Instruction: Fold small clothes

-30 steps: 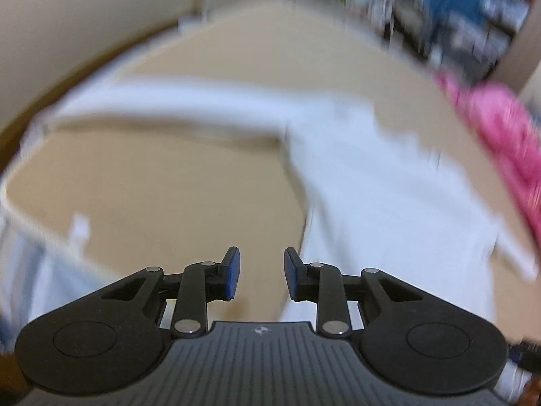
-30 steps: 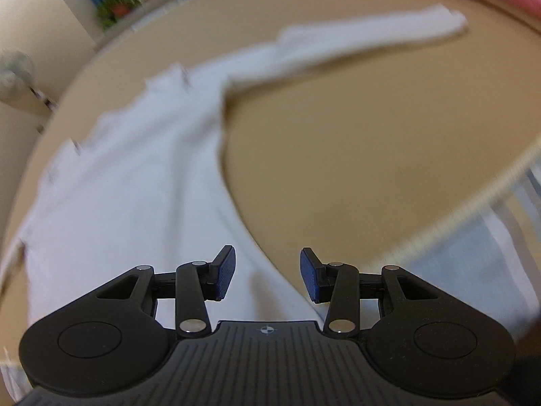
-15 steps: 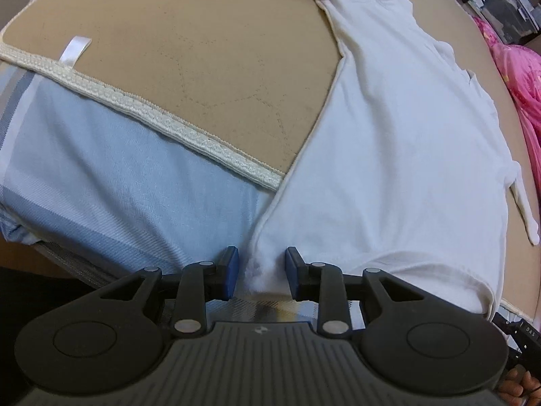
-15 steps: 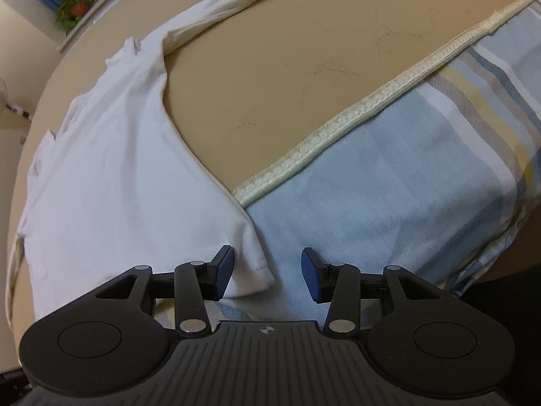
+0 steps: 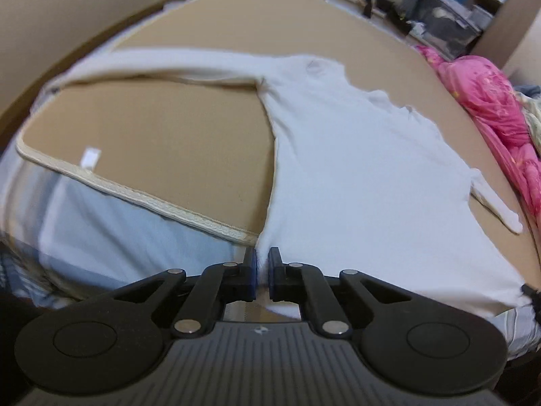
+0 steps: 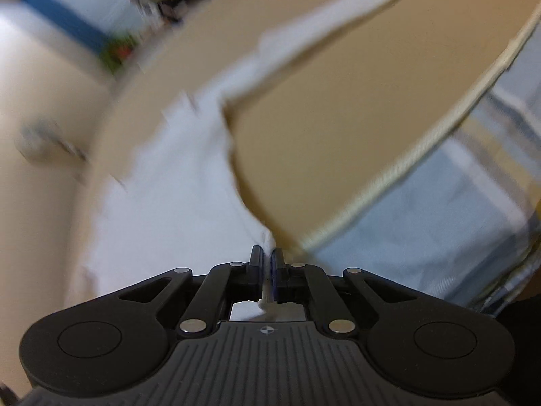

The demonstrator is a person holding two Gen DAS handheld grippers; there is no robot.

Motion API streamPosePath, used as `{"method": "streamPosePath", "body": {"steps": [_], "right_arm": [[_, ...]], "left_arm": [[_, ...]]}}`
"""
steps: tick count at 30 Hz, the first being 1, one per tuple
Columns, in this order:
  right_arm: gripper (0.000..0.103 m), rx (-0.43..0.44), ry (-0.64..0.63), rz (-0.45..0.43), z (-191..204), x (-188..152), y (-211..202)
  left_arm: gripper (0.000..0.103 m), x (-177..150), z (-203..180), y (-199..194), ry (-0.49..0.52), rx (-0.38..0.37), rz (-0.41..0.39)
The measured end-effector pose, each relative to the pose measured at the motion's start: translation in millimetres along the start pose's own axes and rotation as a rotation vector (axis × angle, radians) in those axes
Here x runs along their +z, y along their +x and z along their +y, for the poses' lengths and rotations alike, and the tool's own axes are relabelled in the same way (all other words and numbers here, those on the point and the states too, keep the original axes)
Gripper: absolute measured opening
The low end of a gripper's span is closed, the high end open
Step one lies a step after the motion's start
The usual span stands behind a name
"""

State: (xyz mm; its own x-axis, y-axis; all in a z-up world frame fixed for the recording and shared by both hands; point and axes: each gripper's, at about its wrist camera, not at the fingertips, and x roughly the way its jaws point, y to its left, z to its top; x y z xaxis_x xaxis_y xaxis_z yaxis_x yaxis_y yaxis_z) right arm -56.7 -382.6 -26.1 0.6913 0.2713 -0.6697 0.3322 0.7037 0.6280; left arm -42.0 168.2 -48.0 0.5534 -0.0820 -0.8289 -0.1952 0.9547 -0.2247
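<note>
A white long-sleeved shirt (image 5: 355, 176) lies spread flat on a tan blanket (image 5: 162, 142), its sleeves stretched out to either side. My left gripper (image 5: 261, 264) is shut on the shirt's bottom hem at its left corner. In the blurred right wrist view, my right gripper (image 6: 267, 260) is shut on the shirt (image 6: 162, 209) at the hem's right corner, with a bit of white cloth pinched between the pads. The far tip of the right gripper also shows at the right edge of the left wrist view (image 5: 531, 292).
The tan blanket has a cream lace edge (image 5: 152, 199) over a blue striped sheet (image 5: 111, 233). A pink quilt (image 5: 490, 101) lies bunched at the right. Cluttered boxes and shelves (image 5: 439, 17) stand beyond the bed. A beige wall (image 5: 67, 6) is at the left.
Both grippers have closed on the bottom corners of the shirt's hem; half a second ago they were open around it. Both views have tilted up, and the right one is blurred by motion.
</note>
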Motion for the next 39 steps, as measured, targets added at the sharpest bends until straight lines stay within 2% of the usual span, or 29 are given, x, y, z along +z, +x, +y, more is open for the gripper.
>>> {"method": "streamPosePath", "body": {"steps": [2, 5, 6, 8, 11, 12, 13, 14, 15, 16, 17, 18, 19, 20, 22, 24, 27, 31, 34, 36, 38, 39], "right_arm": [[0.004, -0.040, -0.027, 0.014, -3.7, -1.3, -10.2], [0.004, -0.173, -0.056, 0.074, -17.5, -11.2, 7.0], [0.005, -0.230, -0.058, 0.095, -22.3, -13.5, 13.9], [0.005, -0.281, -0.113, 0.084, -15.9, -15.9, 17.8], [0.011, -0.256, -0.216, -0.026, 4.1, -20.9, 8.3], [0.023, -0.236, -0.247, -0.037, 3.6, -17.8, 5.8], [0.029, -0.217, -0.270, -0.037, 7.2, -19.1, 8.5], [0.033, -0.197, -0.285, -0.017, 9.0, -19.9, 14.5], [0.033, -0.197, -0.285, -0.017, 9.0, -19.9, 14.5], [0.033, -0.181, -0.300, 0.081, 9.1, -22.9, 36.4], [0.033, -0.212, -0.303, 0.137, 7.5, -26.7, 47.4], [0.033, -0.288, -0.308, 0.204, 4.8, -32.3, 62.7], [0.033, -0.335, -0.308, 0.236, 0.2, -36.0, 70.2], [0.033, -0.340, -0.307, 0.233, -1.3, -37.6, 70.8], [0.033, -0.295, -0.302, 0.189, 5.4, -33.6, 61.7], [0.033, -0.235, -0.307, 0.110, 11.9, -29.4, 46.3], [0.034, -0.225, -0.373, 0.028, 24.7, -28.4, 39.8], [0.034, -0.198, -0.430, -0.038, 42.9, -25.3, 41.6], [0.034, -0.168, -0.485, -0.134, 65.2, -17.5, 28.7], [0.034, -0.118, -0.504, -0.193, 80.9, -1.8, 28.2], [0.035, -0.053, -0.539, -0.257, 97.4, 11.9, 17.7], [0.039, -0.030, -0.560, -0.288, 104.3, 17.9, 13.2]], "left_arm": [[0.007, -11.0, 1.1, 6.2, -0.012, 0.002, 0.055], [0.008, -15.2, 1.5, 32.5, -0.042, 0.037, 0.184], [0.008, -13.5, 0.5, 37.5, -0.038, 0.070, 0.195], [0.008, -8.8, -4.5, 33.4, -0.022, 0.093, 0.152], [0.014, -4.9, -23.8, 27.1, 0.054, 0.042, 0.083], [0.014, -5.9, -33.0, 29.1, 0.089, 0.028, 0.078], [0.014, -6.9, -42.4, 33.4, 0.121, 0.017, 0.084], [0.014, -8.4, -50.4, 39.1, 0.148, 0.008, 0.096], [0.014, -10.6, -57.2, 45.3, 0.170, 0.003, 0.113], [0.017, -13.4, -63.6, 52.5, 0.188, -0.001, 0.142], [0.024, -18.0, -67.7, 64.9, 0.210, 0.008, 0.187], [0.027, -23.8, -71.1, 77.0, 0.234, 0.037, 0.241], [0.028, -29.8, -72.4, 89.2, 0.257, 0.078, 0.298], [0.028, -32.0, -71.9, 92.6, 0.258, 0.088, 0.307], [0.029, -26.2, -75.8, 84.2, 0.257, 0.090, 0.267], [0.036, -19.9, -81.1, 70.5, 0.273, 0.107, 0.165], [0.039, -11.2, -88.4, 60.7, 0.298, 0.151, 0.079], [0.042, -3.7, -93.0, 53.8, 0.300, 0.172, 0.031], [0.042, 4.0, -95.9, 48.5, 0.295, 0.179, 0.010], [0.043, 6.2, -97.1, 44.9, 0.300, 0.183, -0.012], [0.052, 4.8, -94.7, 46.4, 0.312, 0.191, -0.034], [0.053, 6.3, -96.0, 44.8, 0.315, 0.196, -0.048]]}}
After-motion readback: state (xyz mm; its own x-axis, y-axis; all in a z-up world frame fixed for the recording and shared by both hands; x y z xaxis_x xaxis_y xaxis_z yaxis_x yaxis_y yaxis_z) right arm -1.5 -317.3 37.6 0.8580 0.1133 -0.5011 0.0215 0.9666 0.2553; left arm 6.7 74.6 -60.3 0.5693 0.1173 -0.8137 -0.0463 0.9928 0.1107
